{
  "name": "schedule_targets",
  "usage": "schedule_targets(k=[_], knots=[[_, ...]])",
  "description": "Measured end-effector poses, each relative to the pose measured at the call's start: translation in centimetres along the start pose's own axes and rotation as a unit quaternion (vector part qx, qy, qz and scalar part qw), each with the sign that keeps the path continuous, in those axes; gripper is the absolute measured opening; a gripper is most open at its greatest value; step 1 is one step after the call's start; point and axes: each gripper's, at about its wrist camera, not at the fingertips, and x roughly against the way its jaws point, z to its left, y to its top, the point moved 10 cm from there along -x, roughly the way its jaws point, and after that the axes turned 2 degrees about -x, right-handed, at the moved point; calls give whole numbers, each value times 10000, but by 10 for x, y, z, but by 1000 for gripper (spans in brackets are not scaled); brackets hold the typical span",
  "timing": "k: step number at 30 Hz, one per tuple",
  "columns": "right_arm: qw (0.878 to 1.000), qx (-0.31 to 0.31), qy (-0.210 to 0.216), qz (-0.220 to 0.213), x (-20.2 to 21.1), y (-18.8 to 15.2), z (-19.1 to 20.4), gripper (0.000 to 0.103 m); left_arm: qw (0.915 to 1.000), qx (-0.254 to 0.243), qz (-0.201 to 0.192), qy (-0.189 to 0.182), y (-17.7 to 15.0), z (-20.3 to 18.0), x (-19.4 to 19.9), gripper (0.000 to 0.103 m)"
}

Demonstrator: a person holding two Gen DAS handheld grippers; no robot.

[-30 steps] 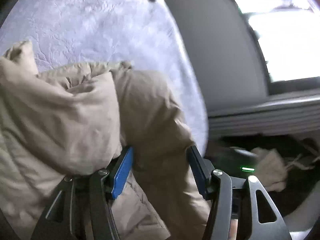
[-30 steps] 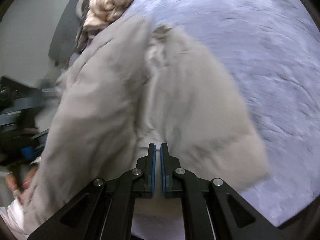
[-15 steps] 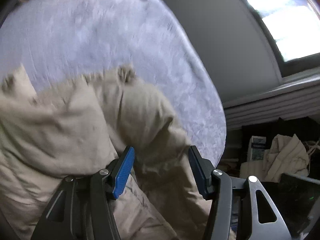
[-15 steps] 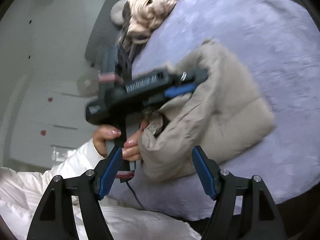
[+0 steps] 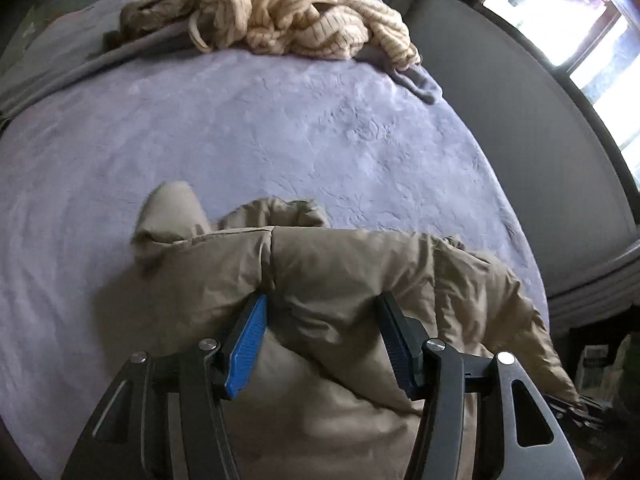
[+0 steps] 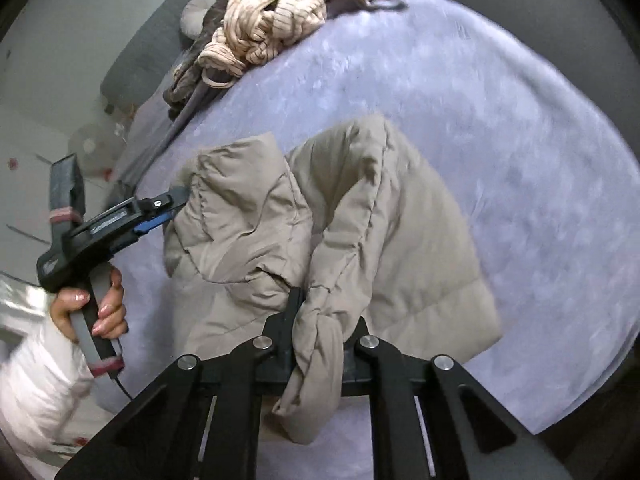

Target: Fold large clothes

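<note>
Puffer jacket [image 6: 360, 216]: plain beige-tan, quilted. Bed cover [image 5: 280, 128]: pale lavender, faint embossed texture. Knit heap [image 5: 304, 20], top of frame: cream with thin dark stripes, over brown-grey cloth. Left tool [image 5: 320, 344]: black frame, blue pads. Sleeve [image 6: 36, 384], lower left: white.

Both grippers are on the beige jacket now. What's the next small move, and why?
Probably let the right gripper finish pinching, then lift. Its jaws are closing on a bunched fold of the jacket, while the left gripper holds another thick part, so the jacket is still crumpled on the bed.
</note>
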Motion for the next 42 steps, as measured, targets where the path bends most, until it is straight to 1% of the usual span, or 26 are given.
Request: schedule_targets(k=[2, 3, 6, 8, 11, 13, 14, 16, 17, 18, 19, 20, 23, 25, 27, 29, 30, 32, 34, 36, 38, 42], knots=[[9993, 100, -350, -89, -2, 9, -12, 10, 9997, -221, -13, 86, 5, -18, -18, 58], [9989, 83, -443, -104, 1, 10, -20, 10, 9993, -357, -17, 128, 7, -31, -28, 58], [9967, -224, -770, -78, 1, 7, -65, 10, 9979, -646, 32, 57, 10, -67, -50, 58], [9951, -477, -862, -20, -4, 1, -94, 10, 9972, -736, 111, -25, 9, -83, -64, 58], [9929, -854, -814, 116, -23, -7, -121, 10, 9964, -822, 217, -7, 7, -99, -82, 58], [9930, -856, -783, 224, -39, -15, -132, 10, 9960, -861, 245, 51, 3, -102, -87, 58], [9932, -833, -770, 258, -44, -16, -133, 10, 9958, -882, 243, 79, 1, -102, -87, 61], [9929, -905, -672, 372, -50, -18, -135, 10, 9956, -895, 249, 99, 0, -100, -86, 62], [9926, -960, -596, 436, -46, -16, -136, 10, 9957, -887, 261, 108, -1, -98, -86, 62], [9926, -988, -519, 476, -41, -14, -136, 13, 9958, -870, 275, 112, -1, -97, -87, 62], [9925, -1015, -484, 478, -32, -12, -137, 19, 9958, -866, 285, 124, -1, -96, -88, 62], [9924, -1028, -503, 449, -25, -12, -138, 20, 9958, -863, 287, 132, -1, -95, -88, 62], [9939, -1006, -443, 107, 10, 3, -137, 20, 9958, -856, 282, 146, -1, -95, -88, 62], [9958, -871, -243, -140, 31, 15, -128, 20, 9957, -868, 288, 176, -1, -94, -89, 62], [9977, -657, 36, -166, 40, 25, -112, 20, 9954, -878, 303, 225, -2, -93, -89, 62], [9988, -430, 235, -43, 36, 31, -95, 20, 9951, -894, 319, 288, -2, -93, -89, 62], [9991, -244, 344, 86, 30, 31, -83, 20, 9949, -890, 331, 329, -3, -93, -88, 62], [9988, -35, 379, 309, 16, 27, -71, 20, 9950, -862, 341, 376, -3, -91, -86, 62], [9973, 115, 384, 612, 2, 16, -64, 20, 9954, -781, 345, 439, -3, -88, -82, 62], [9948, 179, 327, 950, -15, 3, -64, 20, 9958, -681, 352, 495, -3, -85, -78, 62], [9922, 230, 264, 1197, -26, -10, -71, 20, 9960, -602, 362, 552, -4, -84, -72, 62], [9892, 226, 342, 1410, -33, -19, -75, 20, 9953, -498, 361, 752, -8, -83, -54, 62]])
